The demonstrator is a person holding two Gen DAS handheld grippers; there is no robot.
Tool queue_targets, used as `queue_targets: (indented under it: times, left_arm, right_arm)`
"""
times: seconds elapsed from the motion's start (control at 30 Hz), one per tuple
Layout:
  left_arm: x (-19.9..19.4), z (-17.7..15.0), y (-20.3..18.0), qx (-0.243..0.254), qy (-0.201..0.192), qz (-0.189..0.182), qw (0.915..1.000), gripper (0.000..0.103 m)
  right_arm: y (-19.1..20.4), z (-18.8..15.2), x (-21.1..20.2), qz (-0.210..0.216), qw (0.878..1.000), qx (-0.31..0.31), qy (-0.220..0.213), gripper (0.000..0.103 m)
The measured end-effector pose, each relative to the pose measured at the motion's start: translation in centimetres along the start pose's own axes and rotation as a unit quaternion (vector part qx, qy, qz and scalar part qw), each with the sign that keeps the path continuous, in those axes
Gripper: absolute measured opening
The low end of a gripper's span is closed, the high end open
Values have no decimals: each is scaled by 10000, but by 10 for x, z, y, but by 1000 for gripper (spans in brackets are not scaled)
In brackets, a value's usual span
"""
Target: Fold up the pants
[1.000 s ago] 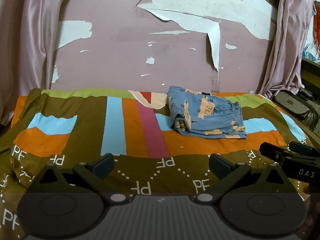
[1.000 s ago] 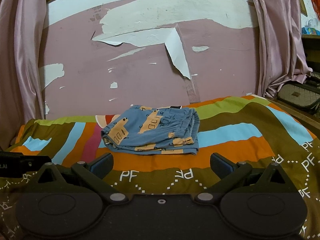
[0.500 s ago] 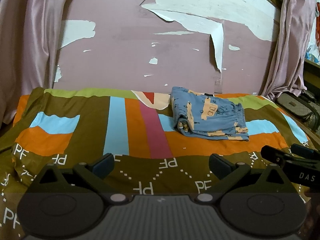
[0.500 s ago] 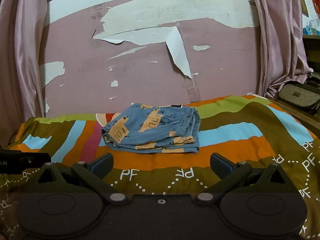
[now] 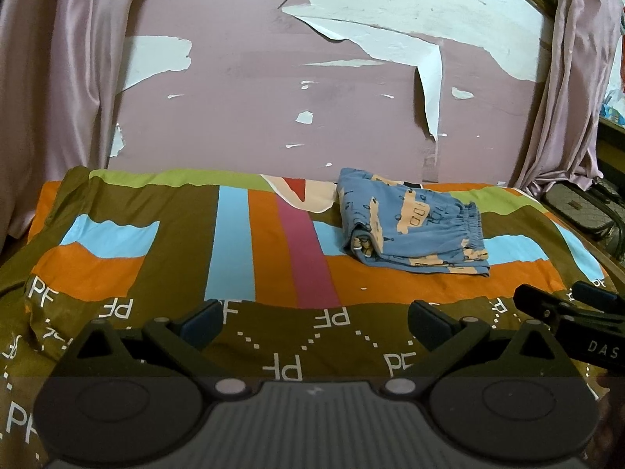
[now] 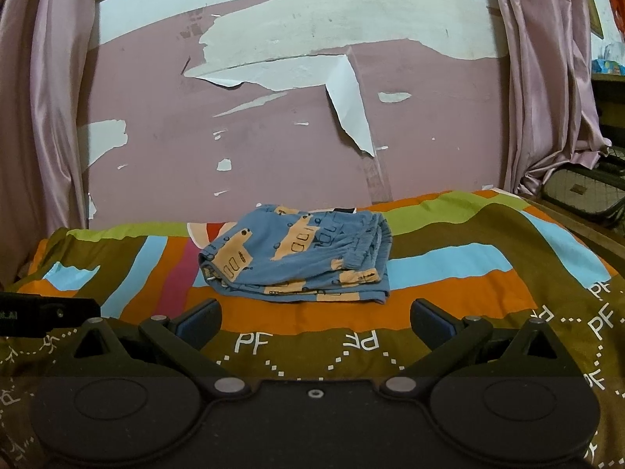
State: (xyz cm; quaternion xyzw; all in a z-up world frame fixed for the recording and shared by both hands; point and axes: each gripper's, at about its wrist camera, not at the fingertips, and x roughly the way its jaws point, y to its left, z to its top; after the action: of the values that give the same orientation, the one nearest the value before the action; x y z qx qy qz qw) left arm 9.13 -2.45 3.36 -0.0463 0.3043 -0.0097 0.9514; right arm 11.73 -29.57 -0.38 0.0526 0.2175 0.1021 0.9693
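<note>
Presently the blue patterned pants (image 6: pixel 300 260) lie as a compact stacked bundle on the striped bedspread (image 6: pixel 449 262), toward the far side of the bed near the peeling pink wall (image 6: pixel 273 148). Layers show at the near and left edges, and the gathered waistband sits on the right of the bundle. I judge the folding itself complete, or lacking at most a final tidy.

My left gripper (image 5: pixel 314 318) is spread wide and holds nothing; its fingers hover over the near brown band of the bedspread, well short of the pants (image 5: pixel 414 230). My right gripper (image 6: pixel 314 318) is likewise wide open and empty, pointing almost straight at the bundle, with a strip of orange cloth between. Each tool shows at the edge of the other's view, so they sit side by side, apart.

Judgement on next move: if anything remains, it is a light press or squaring of the loose lower right corner; otherwise, a clean withdrawal.

Room: open bedspread to the left of the bundle and in front of it. Constraints: the wall close behind, pink curtains (image 6: pixel 547 78) at both sides, and a wire-mesh basket (image 6: pixel 586 191) off the bed's right edge.
</note>
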Motion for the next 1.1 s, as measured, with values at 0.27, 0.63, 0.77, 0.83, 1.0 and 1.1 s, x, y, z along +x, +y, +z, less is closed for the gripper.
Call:
queue_targets:
  times: [0.27,0.63,0.77,0.83,1.0,1.1]
  left_arm:
    - [0,0,0,-4,6,7,10000,103]
    - [-1,1,1,-9,12,-2,10000,103]
    - [-1,1,1,20,-8,1,10000,103]
    - [-2,1,-1,47,15,38,10000,103]
    - [-3,2,-2,70,35,122,9999,103]
    - [-3,2,-3,78,29,188,9998,103]
  right_arm:
    - [-1,0,1,-2,10000,-11,13,102]
    - [-1,0,1,-12,10000,-13,13,102]
    - [-1,0,1,-14,10000,-17,18,102]
    - [-1,0,1,-16,10000,-16,16,102]
    - [-1,0,1,-15,10000,-14,16,102]
    - [-1,0,1,-14,10000,-17,17,102]
